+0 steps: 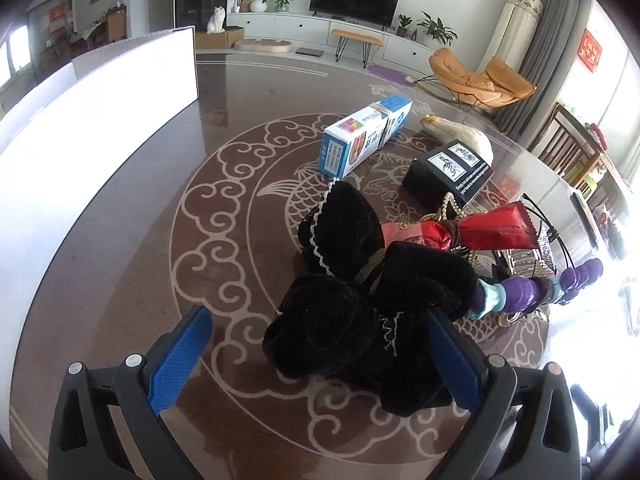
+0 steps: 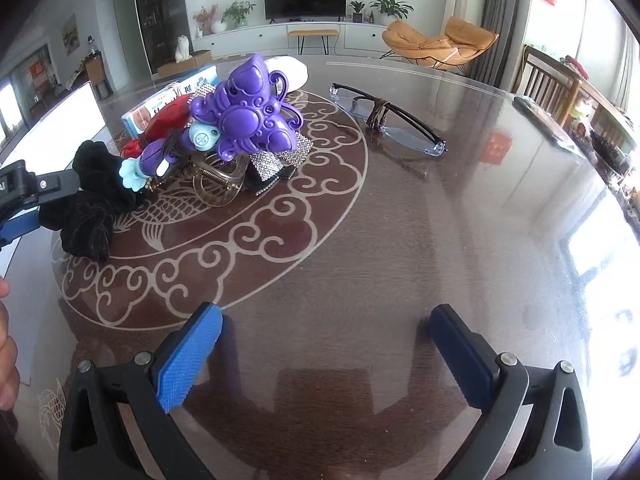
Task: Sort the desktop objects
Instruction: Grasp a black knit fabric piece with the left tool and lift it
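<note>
The black velvet bow (image 1: pixel 360 312) lies at the near edge of the heap on the surface (image 1: pixel 140 220), partly between the wide-spread pads of the left claw (image 1: pixel 320 360), likely lined up for a grasp. Behind it sit the purple toy (image 2: pixel 244 116) and red bow (image 1: pixel 460 232). The right claw (image 2: pixel 324 356) hangs wide over bare wood, holding nothing, near the glasses (image 2: pixel 388 120).

Black velvet scrunchie (image 1: pixel 352 320), purple toy (image 2: pixel 244 120), blue-white box (image 1: pixel 364 136), cloud-patterned brown table (image 1: pixel 160 240)
</note>
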